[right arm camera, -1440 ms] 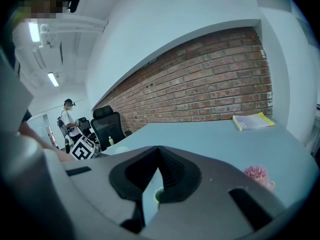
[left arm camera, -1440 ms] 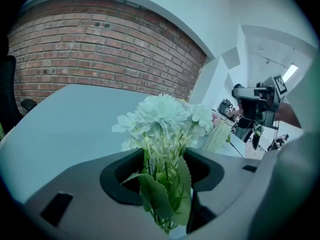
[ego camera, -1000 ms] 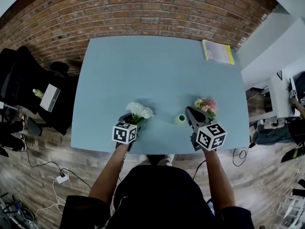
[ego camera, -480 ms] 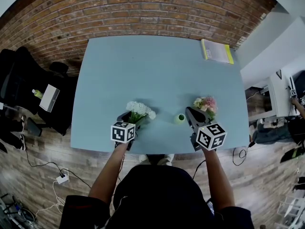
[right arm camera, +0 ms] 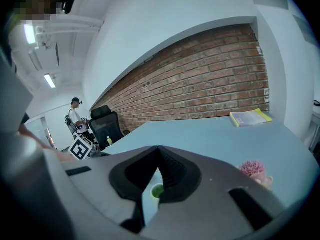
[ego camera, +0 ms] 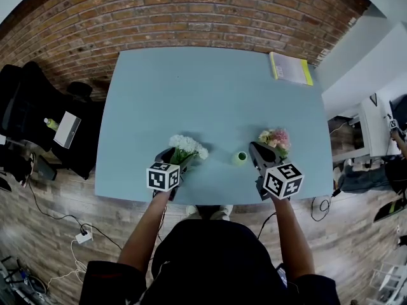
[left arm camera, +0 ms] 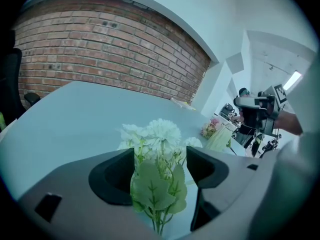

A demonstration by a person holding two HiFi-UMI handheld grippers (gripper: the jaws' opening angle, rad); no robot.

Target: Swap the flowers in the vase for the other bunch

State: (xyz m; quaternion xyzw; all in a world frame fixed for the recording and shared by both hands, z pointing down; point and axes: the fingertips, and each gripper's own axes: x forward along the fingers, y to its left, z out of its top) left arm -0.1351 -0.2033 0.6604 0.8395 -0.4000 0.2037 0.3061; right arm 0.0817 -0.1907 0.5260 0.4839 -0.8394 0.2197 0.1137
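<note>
Head view: vase (ego camera: 240, 158) stands empty near front edge of desk (ego camera: 210, 94), btw. white bunch (ego camera: 187, 147) and pink bunch (ego camera: 275, 138), so removal looks done, refill pending; brick wall (ego camera: 191, 11) behind. Left gripper view: left gripper (left arm camera: 160, 156) jaws apart, white bunch loose btw. them. Right gripper view: right gripper (right arm camera: 159, 150) jaws closed, empty, vase just beyond tips.

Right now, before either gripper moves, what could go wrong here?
The white bunch sits between the parted jaws of the left gripper; pulling back carelessly may snag its leaves and drag it. The small green vase stands close to the shut right gripper, near the front edge of the table; a bump might tip it.
</note>
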